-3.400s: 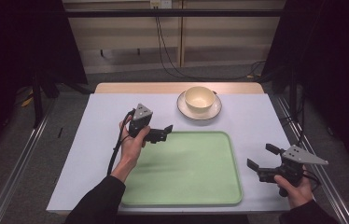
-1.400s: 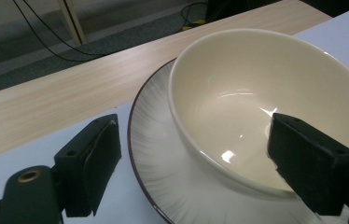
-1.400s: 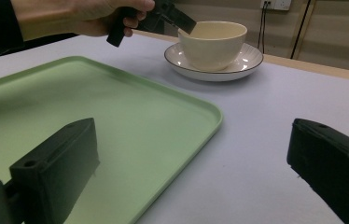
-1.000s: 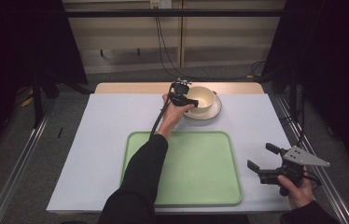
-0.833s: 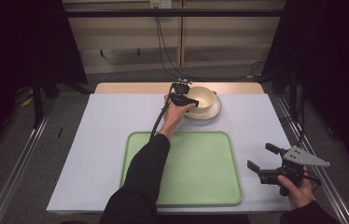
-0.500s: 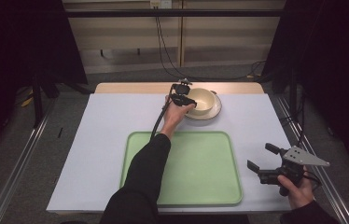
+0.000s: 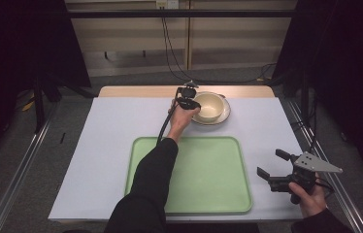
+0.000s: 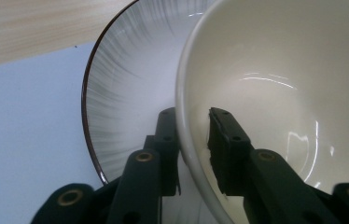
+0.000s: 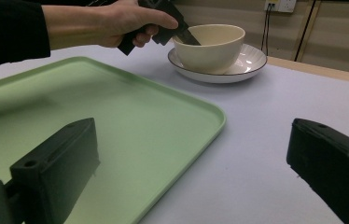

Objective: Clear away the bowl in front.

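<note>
High view shows my left hand-held gripper (image 7: pixel 190 99) extended to the far end of the counter (image 7: pixel 116 126), where the cream bowl (image 7: pixel 207 106) sits inside the striped plate (image 7: pixel 222 116), close to the counter's back edge and beyond the green tray (image 7: pixel 208 170). I place one jaw inside the bowl and one outside so that the rim wall runs between them; the left gripper view confirms this, with the inner finger (image 8: pixel 224 140) against the glazed interior and the outer finger (image 8: pixel 165 140) against the outside of the wall, above the plate (image 8: pixel 121 93). The jaws have just been closing with the bowl wall between them, and they now appear to pinch the rim, a grip that suits a thin-walled vessel with no handle. I judge that the rim is taken at the near-left side because this keeps my wrist clear of the plate and leaves a direct path back toward the tray. My right hand-held gripper (image 7: pixel 276 171) rests low at the near right corner of the counter, jaws wide apart and holding nothing; I keep it there, well apart from the bowl, so it neither blocks the tray nor crowds the working hand. From the right gripper view the bowl (image 9: pixel 208 46) sits level on the plate (image 9: pixel 238 70), not yet lifted.
</note>
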`<state>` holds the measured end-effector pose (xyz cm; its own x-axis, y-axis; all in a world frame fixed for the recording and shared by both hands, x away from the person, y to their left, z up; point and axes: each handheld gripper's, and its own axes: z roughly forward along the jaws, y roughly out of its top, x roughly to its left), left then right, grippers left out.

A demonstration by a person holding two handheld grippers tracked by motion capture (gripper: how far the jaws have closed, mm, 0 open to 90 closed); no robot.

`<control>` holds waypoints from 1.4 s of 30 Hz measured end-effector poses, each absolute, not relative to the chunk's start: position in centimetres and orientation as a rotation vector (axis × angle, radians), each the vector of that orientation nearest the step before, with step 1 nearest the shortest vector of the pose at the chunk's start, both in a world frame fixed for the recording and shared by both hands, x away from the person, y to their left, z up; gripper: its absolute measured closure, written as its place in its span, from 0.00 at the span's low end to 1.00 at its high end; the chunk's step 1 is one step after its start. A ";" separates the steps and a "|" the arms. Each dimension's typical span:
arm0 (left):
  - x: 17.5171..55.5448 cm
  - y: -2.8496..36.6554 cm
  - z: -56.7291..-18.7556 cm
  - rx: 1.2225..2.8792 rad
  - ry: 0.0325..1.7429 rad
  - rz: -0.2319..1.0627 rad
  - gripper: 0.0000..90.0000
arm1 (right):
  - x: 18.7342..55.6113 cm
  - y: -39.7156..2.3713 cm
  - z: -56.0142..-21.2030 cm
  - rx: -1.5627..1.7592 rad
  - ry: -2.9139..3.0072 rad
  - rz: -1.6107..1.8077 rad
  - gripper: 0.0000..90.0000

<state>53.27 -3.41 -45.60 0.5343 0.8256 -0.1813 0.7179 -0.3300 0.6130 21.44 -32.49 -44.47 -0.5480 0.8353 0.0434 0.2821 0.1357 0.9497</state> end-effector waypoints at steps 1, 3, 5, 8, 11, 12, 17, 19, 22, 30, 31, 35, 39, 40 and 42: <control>53.3 -3.3 -45.6 2.114 1.249 0.189 0.83 | 21.4 -32.5 -44.5 1.070 1.909 1.419 0.02; 53.4 -3.1 -45.8 2.087 1.268 0.149 0.85 | 21.4 -32.5 -44.5 1.069 1.911 1.421 0.02; 53.4 -3.1 -45.8 2.085 1.283 0.157 0.85 | 21.4 -32.5 -44.5 1.069 1.915 1.420 0.02; 53.4 -3.1 -45.7 2.068 1.302 0.153 0.88 | 21.4 -32.5 -44.5 1.068 1.919 1.428 0.02; 53.4 -3.0 -45.7 2.054 1.312 0.134 0.91 | 21.3 -32.5 -44.5 1.066 1.914 1.426 0.02; 53.4 -3.0 -45.7 2.046 1.318 0.128 0.91 | 21.3 -32.5 -44.5 1.065 1.909 1.429 0.02; 53.4 -2.6 -45.6 2.001 1.329 0.093 0.93 | 21.3 -32.6 -44.5 1.068 1.916 1.425 0.02; 53.4 -2.6 -45.6 1.989 1.340 0.091 0.93 | 21.3 -32.6 -44.5 1.067 1.917 1.426 0.02; 53.1 -2.3 -45.5 1.966 1.331 0.100 0.93 | 21.3 -32.5 -44.5 1.068 1.910 1.431 0.02; 52.9 -2.2 -45.2 1.941 1.352 0.096 0.93 | 21.3 -32.6 -44.4 1.060 1.915 1.433 0.02; 52.9 -2.2 -45.3 1.932 1.359 0.092 0.93 | 21.3 -32.6 -44.4 1.065 1.909 1.437 0.02; 53.0 -1.9 -45.3 1.918 1.381 0.070 0.93 | 21.2 -32.8 -44.4 1.026 1.910 1.450 0.02; 53.0 -1.8 -44.9 1.902 1.375 0.071 0.93 | 21.1 -32.8 -44.4 1.019 1.891 1.456 0.02; 53.0 -1.8 -44.9 1.902 1.375 0.071 0.93 | 21.1 -32.8 -44.4 1.019 1.891 1.456 0.02; 52.9 -1.6 -44.5 1.892 1.370 0.066 0.93 | 21.0 -32.7 -44.7 1.017 1.904 1.435 0.01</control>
